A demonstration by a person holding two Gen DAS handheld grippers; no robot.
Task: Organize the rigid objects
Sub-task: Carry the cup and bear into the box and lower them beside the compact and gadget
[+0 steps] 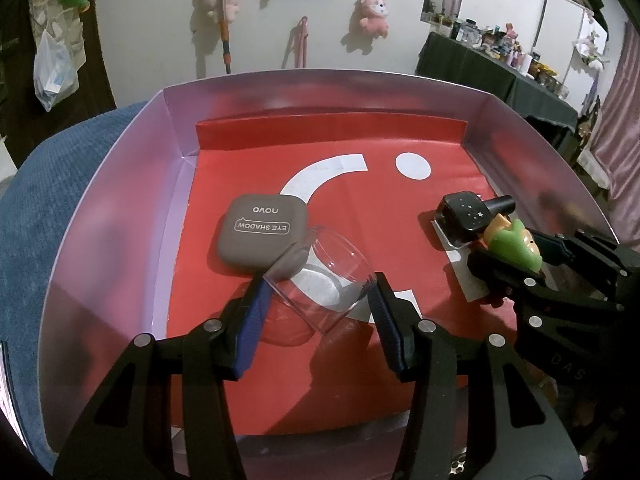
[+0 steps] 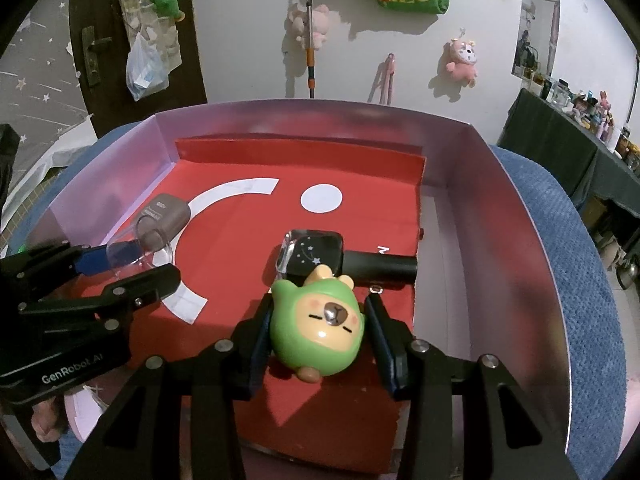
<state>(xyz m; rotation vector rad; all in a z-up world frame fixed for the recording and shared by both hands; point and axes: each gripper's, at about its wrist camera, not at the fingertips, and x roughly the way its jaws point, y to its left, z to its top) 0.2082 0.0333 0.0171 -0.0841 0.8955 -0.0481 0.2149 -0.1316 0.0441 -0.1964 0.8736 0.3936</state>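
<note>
Left gripper (image 1: 320, 292): closed on a clear cup (image 1: 320, 276), gripped at its sides by the fingers.
Clear cup: tipped over, its long axis running away from the camera, above the red liner (image 1: 400, 216) of the box (image 1: 120, 208).
Right gripper (image 2: 318, 320): fingers clamped on a green bear toy (image 2: 316, 324).
Green bear toy: head pointed away, touching a black bottle (image 2: 320, 256).
Eyeshadow case (image 1: 262, 236): laid flat behind the cup.
</note>
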